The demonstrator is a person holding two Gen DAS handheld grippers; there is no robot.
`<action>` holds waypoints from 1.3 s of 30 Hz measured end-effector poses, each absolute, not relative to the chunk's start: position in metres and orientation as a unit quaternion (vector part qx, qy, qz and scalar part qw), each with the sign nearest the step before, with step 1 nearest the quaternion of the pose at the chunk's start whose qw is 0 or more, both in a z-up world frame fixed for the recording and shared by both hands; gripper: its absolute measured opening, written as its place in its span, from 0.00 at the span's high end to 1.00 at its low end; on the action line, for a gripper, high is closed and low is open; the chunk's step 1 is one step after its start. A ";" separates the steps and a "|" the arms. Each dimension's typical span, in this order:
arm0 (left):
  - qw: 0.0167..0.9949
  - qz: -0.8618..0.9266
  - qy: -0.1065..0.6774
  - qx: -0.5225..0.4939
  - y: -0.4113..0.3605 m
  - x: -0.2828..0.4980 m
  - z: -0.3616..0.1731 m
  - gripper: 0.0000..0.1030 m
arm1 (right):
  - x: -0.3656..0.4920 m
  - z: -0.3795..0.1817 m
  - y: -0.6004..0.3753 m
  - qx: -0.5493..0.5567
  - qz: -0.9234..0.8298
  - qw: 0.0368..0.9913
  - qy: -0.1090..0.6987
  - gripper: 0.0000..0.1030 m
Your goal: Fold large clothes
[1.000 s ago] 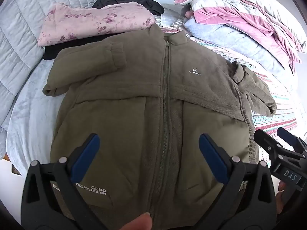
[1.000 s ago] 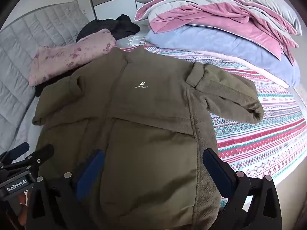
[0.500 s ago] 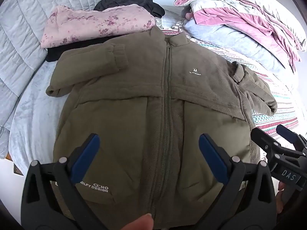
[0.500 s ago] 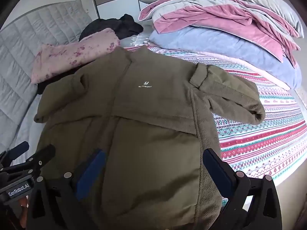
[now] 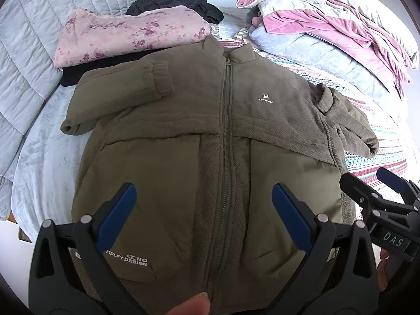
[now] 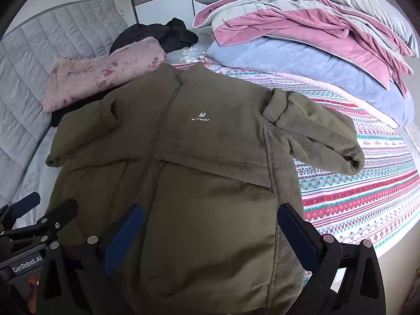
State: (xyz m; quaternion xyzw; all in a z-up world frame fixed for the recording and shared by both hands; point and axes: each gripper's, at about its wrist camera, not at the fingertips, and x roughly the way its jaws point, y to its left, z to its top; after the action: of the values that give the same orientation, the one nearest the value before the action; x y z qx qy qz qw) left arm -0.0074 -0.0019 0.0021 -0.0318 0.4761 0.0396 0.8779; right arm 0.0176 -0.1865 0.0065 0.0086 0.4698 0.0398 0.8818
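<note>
Blue pads line both tools' fingers, and both pairs stand spread wide with nothing between them. The left gripper (image 5: 203, 215) hangs over the lower front of an olive zip-up jacket (image 5: 210, 136), its left pad above the left pocket panel and its right pad just past the zipper (image 5: 227, 131). The right gripper (image 6: 210, 236) hangs over the jacket's right front panel, near the side seam and the hem corner. Each tool shows at the edge of the other's view.

The jacket lies face up and zipped on the bed, hem toward the fingers and collar away, so its long axis runs straight ahead from both tools along the zipper. The left sleeve (image 5: 118, 89) is folded in across the chest, cuff pointing toward the zipper. The right sleeve (image 6: 315, 134) is bent back on itself but bulges beyond the body onto the striped patterned sheet (image 6: 367, 197). Judging by this, the right tool is the nearer one for tidying that sleeve, and both sit well placed to take the hem and carry it toward the collar.

Writing: the chest logo (image 5: 265, 98) is too small to read surely; the print (image 5: 134, 260) near the hem ends in "DESIGN". The tools carry "DAS" and "GenRobot.AI".

Beyond lie a pink floral folded garment (image 5: 131, 34) and stacked quilts (image 6: 302, 31).
</note>
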 end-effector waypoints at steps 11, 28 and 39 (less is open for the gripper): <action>0.878 0.035 0.477 -0.031 -0.006 -0.006 0.003 0.01 | 0.018 0.008 -0.187 0.006 0.036 0.882 0.469 0.00; 0.878 0.037 0.476 -0.035 -0.003 -0.007 0.003 0.01 | 0.017 0.007 -0.186 0.004 0.036 0.882 0.469 0.00; 0.878 0.038 0.475 -0.042 0.003 -0.006 0.002 0.01 | 0.019 0.006 -0.186 0.003 0.031 0.882 0.470 0.00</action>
State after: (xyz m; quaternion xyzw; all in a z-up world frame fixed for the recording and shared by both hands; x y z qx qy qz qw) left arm -0.0064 0.0028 0.0024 -0.0422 0.4748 0.0381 0.8783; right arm 0.0195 -0.1862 0.0059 0.0028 0.4699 0.0314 0.8822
